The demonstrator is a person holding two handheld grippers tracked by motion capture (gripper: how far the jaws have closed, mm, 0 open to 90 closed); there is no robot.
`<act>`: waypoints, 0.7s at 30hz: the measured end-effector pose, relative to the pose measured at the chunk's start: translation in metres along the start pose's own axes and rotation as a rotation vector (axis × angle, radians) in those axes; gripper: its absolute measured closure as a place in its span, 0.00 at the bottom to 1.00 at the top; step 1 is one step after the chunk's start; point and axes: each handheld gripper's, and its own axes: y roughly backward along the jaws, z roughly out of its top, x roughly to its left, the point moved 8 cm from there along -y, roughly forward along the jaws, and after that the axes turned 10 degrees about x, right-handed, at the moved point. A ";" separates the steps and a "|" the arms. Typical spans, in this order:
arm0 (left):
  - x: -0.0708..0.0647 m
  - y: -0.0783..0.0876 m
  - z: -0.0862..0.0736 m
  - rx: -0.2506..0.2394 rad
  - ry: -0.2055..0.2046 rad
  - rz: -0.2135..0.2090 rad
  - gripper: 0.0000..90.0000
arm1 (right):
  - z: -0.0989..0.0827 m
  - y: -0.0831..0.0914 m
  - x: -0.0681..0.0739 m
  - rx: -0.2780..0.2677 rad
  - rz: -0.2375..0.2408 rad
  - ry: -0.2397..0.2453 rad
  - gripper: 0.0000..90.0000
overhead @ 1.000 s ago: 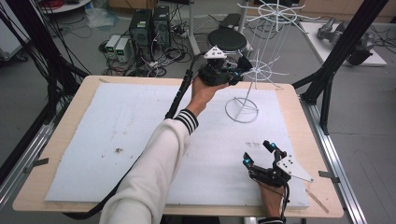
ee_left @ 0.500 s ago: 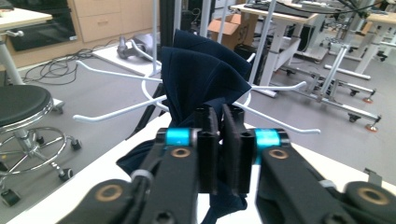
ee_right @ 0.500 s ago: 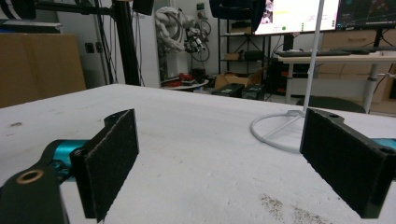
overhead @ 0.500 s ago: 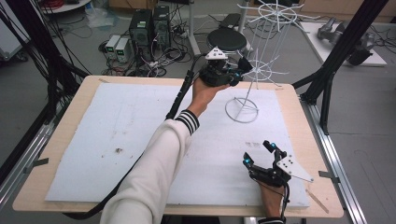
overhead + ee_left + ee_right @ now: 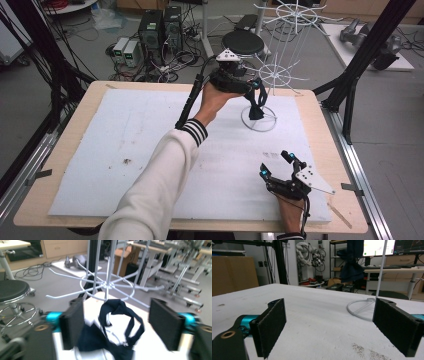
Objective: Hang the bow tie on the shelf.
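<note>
A dark navy strappy garment hangs from the lower spokes of a white wire rack, above the rack's ring base. In the left gripper view the garment dangles by a strap near the rack's hub. My left gripper is held up at the rack. Its jaws have just been opening and now stand wide apart; the garment hangs between them, untouched by either pad. My right gripper rests open at the mat's near right with nothing between its pads.
A white foam mat covers the wooden table. The rack base stands at the far right of the mat. Black frame posts flank the table. A stool and electronics boxes sit on the floor behind.
The left gripper's jaws have opened and let go of the dark garment, which now hangs down from the rack. The right gripper has not moved.
</note>
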 end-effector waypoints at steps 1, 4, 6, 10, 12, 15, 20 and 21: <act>-0.001 0.002 0.000 0.001 -0.011 0.000 0.27 | 0.000 0.000 0.001 -0.004 0.001 0.002 0.12; 0.000 0.013 -0.001 0.005 -0.027 0.004 0.20 | 0.000 0.000 0.001 -0.004 -0.002 0.008 0.12; 0.001 0.022 -0.003 -0.015 -0.037 0.009 0.19 | 0.000 0.000 0.001 -0.005 -0.006 0.012 0.12; 0.004 0.044 -0.017 -0.019 -0.075 0.039 0.18 | 0.000 0.001 0.001 -0.005 -0.005 0.014 0.12; 0.004 0.055 -0.027 -0.008 -0.094 0.047 0.18 | 0.000 0.000 0.001 -0.009 -0.005 0.018 0.12; 0.005 0.078 -0.044 -0.028 -0.110 0.045 0.17 | 0.000 0.000 0.002 -0.003 -0.006 0.014 0.12; 0.014 0.124 -0.081 -0.072 -0.082 0.052 0.18 | 0.000 0.000 0.002 -0.001 -0.011 0.022 0.12; 0.016 0.134 -0.090 -0.076 -0.082 0.061 0.18 | 0.000 0.001 0.003 -0.003 -0.010 0.019 0.12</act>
